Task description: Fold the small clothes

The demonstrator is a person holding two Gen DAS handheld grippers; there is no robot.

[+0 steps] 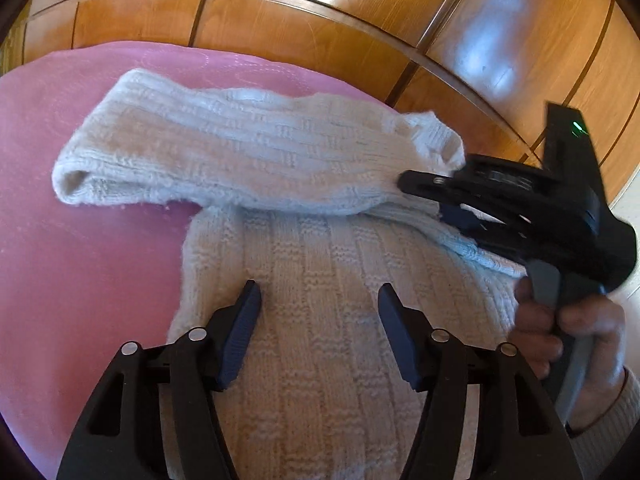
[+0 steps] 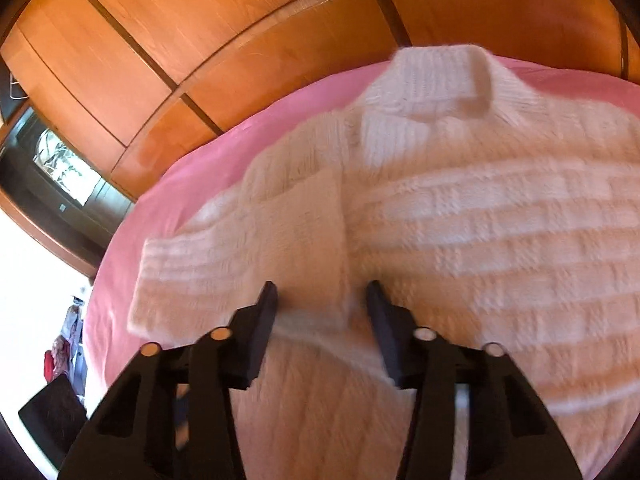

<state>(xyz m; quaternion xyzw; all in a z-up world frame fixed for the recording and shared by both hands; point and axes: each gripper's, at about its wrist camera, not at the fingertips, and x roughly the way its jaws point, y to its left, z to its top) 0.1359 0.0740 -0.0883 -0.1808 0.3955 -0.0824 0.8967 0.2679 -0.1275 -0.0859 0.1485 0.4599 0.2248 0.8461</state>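
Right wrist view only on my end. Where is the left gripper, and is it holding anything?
Observer: The left gripper is open, with its fingers apart and nothing between them.
Operator: What is it over?
Observer: It is over the ribbed body of the sweater, near the edge that lies on the pink cover.
Operator: How does my gripper look from there?
Observer: I see the right gripper side-on. Its fingers are at the right end of the sleeve that lies across the body.
Operator: Is the unit powered?
Observer: A green light is lit on its housing, and the person's hand is wrapped around the handle.
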